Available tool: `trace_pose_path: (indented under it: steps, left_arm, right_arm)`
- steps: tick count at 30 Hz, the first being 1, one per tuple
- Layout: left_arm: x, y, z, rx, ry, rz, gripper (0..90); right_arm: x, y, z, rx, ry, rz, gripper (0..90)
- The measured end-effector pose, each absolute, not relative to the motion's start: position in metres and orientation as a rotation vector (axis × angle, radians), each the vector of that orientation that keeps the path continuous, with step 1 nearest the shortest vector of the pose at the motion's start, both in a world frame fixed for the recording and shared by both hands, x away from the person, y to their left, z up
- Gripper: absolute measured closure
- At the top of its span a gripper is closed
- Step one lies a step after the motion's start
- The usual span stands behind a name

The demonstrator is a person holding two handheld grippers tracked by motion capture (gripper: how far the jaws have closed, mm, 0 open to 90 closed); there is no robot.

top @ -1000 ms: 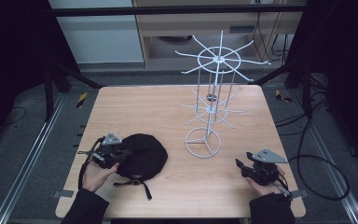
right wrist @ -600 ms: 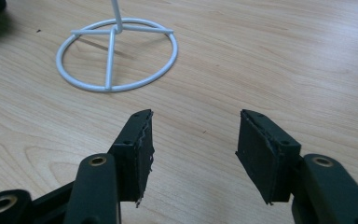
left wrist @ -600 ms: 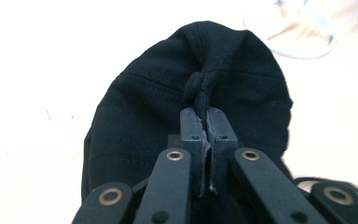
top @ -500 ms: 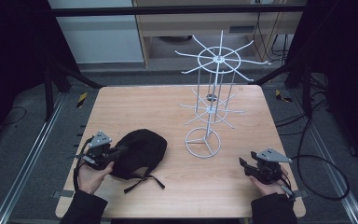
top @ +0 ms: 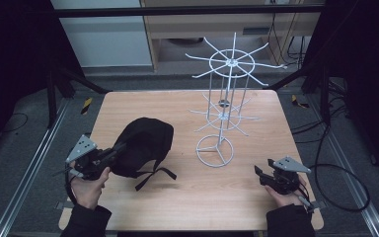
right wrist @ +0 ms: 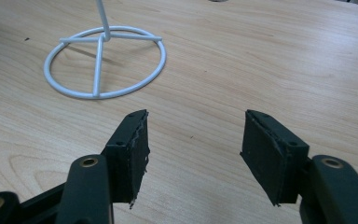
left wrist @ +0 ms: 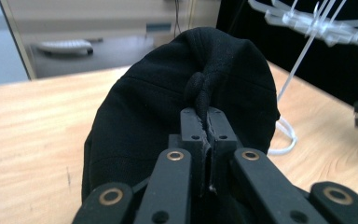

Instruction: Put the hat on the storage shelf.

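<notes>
Grip secured: left tongs clamped tight on a bunched fold of the black cap, fabric pinched between the pads, as seen along the jaws in the left gripper view. Cap raised at the held edge, far side apparently resting on the bench, strap trailing loose toward the near edge. Not yet hung: white wire rack bare on every prong, standing right of the cap and apart from it. Remaining, by judgement: carry across, lift to a prong, hook on, release.

Right tongs held low over bare wood near the rack's ring base, nothing between the pads, jaws wide and just now opening further. Cap well apart from the right tongs, across the bench at the person's left.
</notes>
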State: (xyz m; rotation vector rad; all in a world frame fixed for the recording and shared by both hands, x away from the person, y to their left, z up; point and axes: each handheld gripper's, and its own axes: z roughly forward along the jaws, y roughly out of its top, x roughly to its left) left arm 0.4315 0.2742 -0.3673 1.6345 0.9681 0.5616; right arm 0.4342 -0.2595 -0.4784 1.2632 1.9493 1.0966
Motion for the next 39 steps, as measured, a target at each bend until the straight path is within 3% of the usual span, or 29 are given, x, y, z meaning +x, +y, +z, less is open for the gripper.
trace_pose_path:
  steps: [25, 39]
  left_arm:
    - [0.405, 0.262, -0.303, 1.321, 0.784, 0.63, 87.4]
    - [0.405, 0.255, -0.254, 1.382, 0.715, 0.63, 87.4]
  right_arm:
    - [0.435, -0.259, -0.479, 1.252, 1.939, 1.081, 38.5]
    - [0.435, -0.259, -0.48, 1.248, 1.939, 1.075, 38.3]
